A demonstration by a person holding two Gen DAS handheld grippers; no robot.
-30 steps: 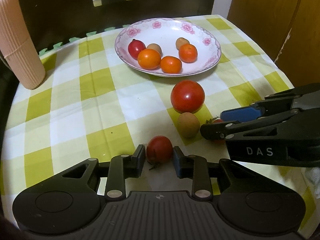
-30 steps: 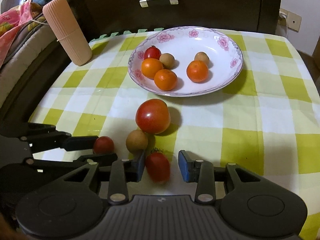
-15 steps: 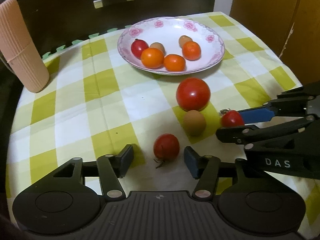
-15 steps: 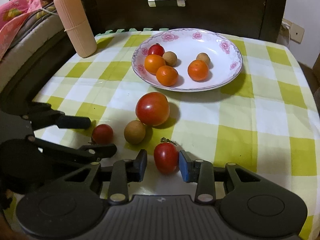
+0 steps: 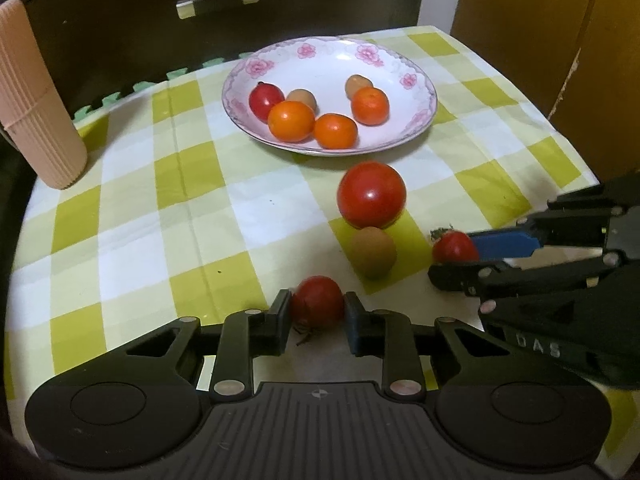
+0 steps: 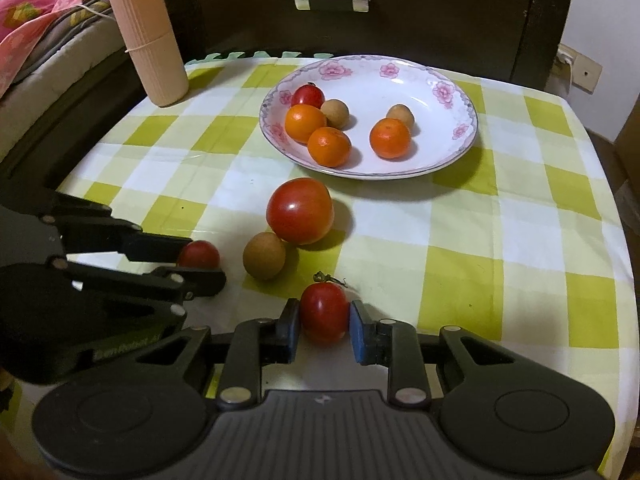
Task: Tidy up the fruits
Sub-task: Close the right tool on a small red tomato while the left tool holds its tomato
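Pinching a small tomato [image 5: 318,301] in left gripper [image 5: 316,316], right gripper [image 6: 325,322] clamping stemmed tomato [image 6: 325,312], bare cloth [image 6: 520,216] rightward.

Both mounted low behind the jaws, looking forward and down across the checkered tabletop [image 5: 168,208] toward the dark drawer front [image 6: 360,24]. Left view angled from the left, right view from the right. Shared: floral plate [image 5: 420,80] [image 6: 460,92], large tomato [image 5: 371,194] [image 6: 300,210], each other's gripper.
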